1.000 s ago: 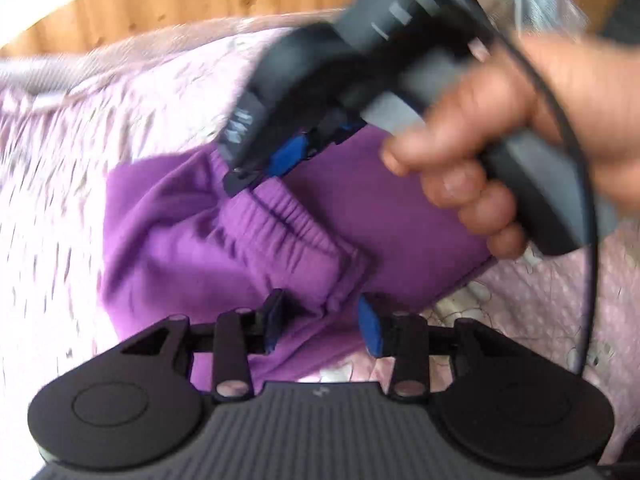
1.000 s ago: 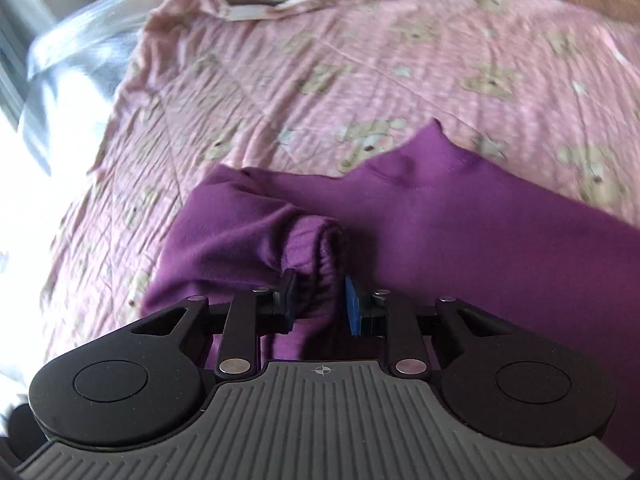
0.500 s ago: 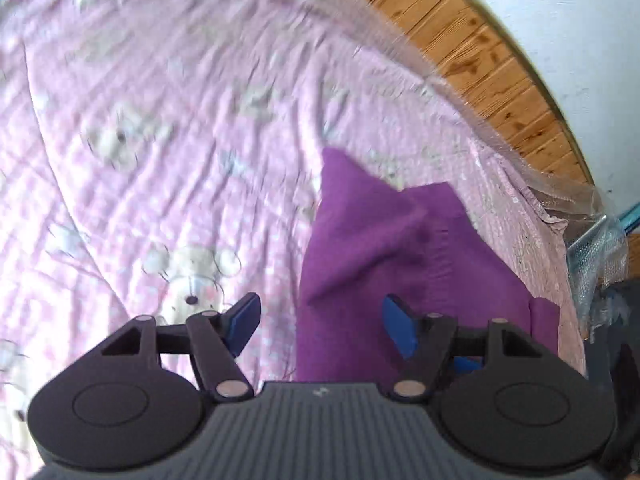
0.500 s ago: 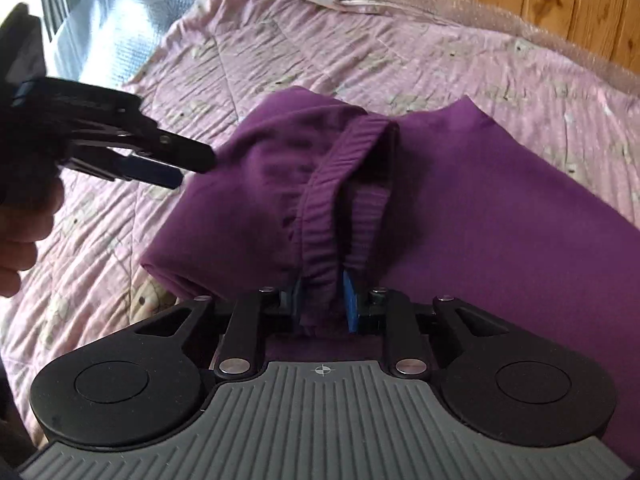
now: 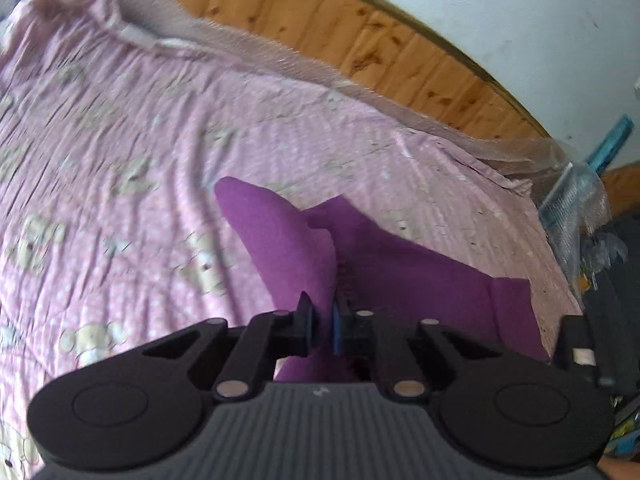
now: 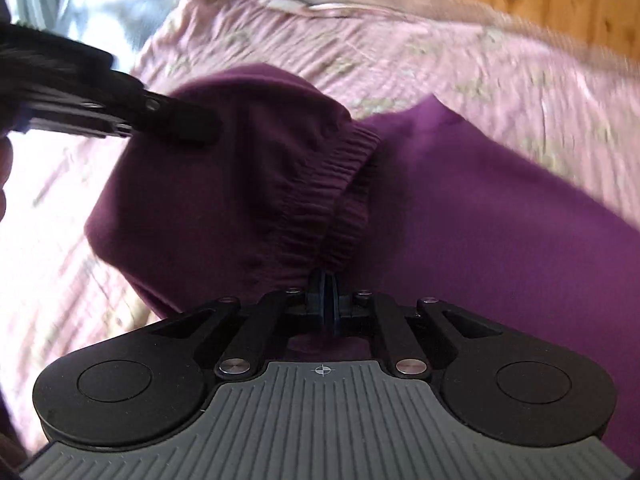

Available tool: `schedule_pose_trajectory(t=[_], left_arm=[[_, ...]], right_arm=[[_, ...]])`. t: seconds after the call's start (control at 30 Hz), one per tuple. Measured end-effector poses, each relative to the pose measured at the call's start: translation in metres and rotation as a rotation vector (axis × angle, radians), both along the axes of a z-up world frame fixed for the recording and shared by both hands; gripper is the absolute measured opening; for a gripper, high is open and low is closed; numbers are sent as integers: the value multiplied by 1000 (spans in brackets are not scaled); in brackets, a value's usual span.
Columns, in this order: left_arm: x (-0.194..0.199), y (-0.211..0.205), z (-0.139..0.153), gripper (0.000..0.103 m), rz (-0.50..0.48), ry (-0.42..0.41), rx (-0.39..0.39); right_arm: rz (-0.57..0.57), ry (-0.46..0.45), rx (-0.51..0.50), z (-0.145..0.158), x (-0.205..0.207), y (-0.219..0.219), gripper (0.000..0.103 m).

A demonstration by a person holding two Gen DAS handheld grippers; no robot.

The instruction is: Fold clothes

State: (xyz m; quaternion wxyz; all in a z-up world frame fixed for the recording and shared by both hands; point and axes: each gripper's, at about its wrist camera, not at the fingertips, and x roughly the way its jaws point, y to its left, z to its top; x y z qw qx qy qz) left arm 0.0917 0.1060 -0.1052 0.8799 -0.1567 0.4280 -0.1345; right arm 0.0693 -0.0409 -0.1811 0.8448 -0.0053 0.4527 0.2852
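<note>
Left wrist view: left gripper (image 5: 322,318) clamped on a raised fold of the purple garment (image 5: 400,280) lying on the pink bear-print bedsheet (image 5: 120,200), right wrist view: right gripper (image 6: 325,300) pinched tight on its ribbed cuff (image 6: 336,184), wood-panel wall (image 5: 360,48) behind
</note>
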Motion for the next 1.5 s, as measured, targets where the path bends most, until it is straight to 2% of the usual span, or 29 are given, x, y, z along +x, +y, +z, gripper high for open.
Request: schedule_pose_trajectory(t=[0.1, 0.13, 0.2, 0.27, 0.33, 0.37, 0.4, 0.43, 0.5, 0.53, 0.6, 0.7, 0.8, 0.83, 0.87, 0.93, 1.0, 1.03, 1.1, 1.17, 1.23, 1.27, 1.33, 1.43, 1.5], left_arm=[[19, -67, 17, 16, -159, -12, 30], [23, -89, 13, 24, -200, -6, 50], [28, -128, 3, 25, -277, 8, 77], [25, -144, -8, 25, -333, 22, 61], [22, -139, -8, 25, -340, 20, 26], [22, -131, -6, 27, -326, 13, 7], [24, -121, -4, 29, -294, 11, -10], [27, -109, -2, 32, -258, 14, -26], [38, -90, -6, 32, -190, 30, -32], [47, -85, -8, 32, -161, 37, -21], [67, -90, -14, 32, -168, 29, 17], [97, -106, -29, 32, -197, 22, 94], [129, -114, -62, 34, -173, 81, 196], [136, -113, -71, 39, -167, 92, 201], [140, -112, -77, 39, -161, 86, 201], [143, -115, -77, 39, -150, 84, 229], [140, -117, -68, 36, -135, 87, 239], [134, -115, -61, 32, -132, 73, 219], [117, -108, -45, 32, -138, 37, 153], [95, -101, -37, 36, -160, 12, 81], [81, -98, -52, 38, -163, 52, 120], [75, -96, -61, 45, -162, 77, 148], [68, -85, -77, 51, -131, 84, 123], [74, -88, -67, 48, -93, 125, 115], [74, -93, -52, 46, -93, 117, 87]], right_arm=[[-193, 82, 197, 7, 10, -56, 13], [-266, 108, 257, 8, 12, -77, 14], [-383, 163, 326, 1, 10, -115, 18], [-479, 206, 347, -7, 7, -146, 18], [-561, 231, 394, -11, 0, -171, 16], [-601, 242, 427, -12, -4, -183, 18], [-642, 247, 458, -12, -8, -194, 29], [-684, 235, 479, -9, -13, -202, 34], [-741, 172, 495, 4, -24, -210, 34], [-724, 130, 497, 14, -28, -207, 34], [-623, 52, 475, 32, -28, -191, 34], [-421, -21, 326, 44, -21, -147, 34], [-318, -44, 132, 28, -18, -112, 32], [-297, -27, 68, 17, -15, -103, 32], [-278, -35, 27, 9, -14, -95, 31], [-245, -72, 5, 9, -15, -87, 31], [-266, -37, 28, 17, -14, -95, 31], [-304, -58, 31, 27, -18, -102, 33], [-373, -99, 32, 43, -26, -116, 38], [-380, -106, 29, 44, -32, -122, 38], [-335, -75, 25, 32, -28, -116, 38], [-311, -71, 4, 24, -27, -108, 35], [-271, -64, -30, 12, -25, -94, 37], [-270, -51, -28, 15, -32, -98, 38], [-307, -51, 3, 24, -30, -110, 36]])
